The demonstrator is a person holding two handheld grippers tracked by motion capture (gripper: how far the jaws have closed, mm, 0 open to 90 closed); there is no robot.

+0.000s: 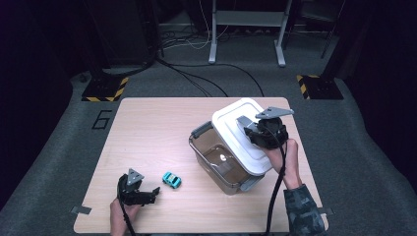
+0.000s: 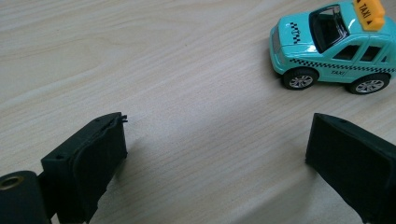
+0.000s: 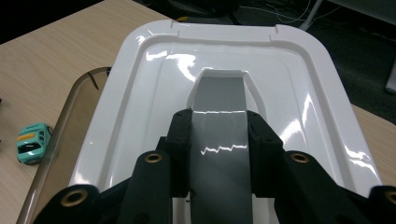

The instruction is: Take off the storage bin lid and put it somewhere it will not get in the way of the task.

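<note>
On a wooden desk, the right tool pinches the grey handle of a white lid, holding it tilted over a clear bin so that the bin's near-left part lies uncovered. The left tool, jaws spread with nothing between them, rests low at the desk's front edge. A teal toy taxi stands just beside it, between tool and bin.
</note>
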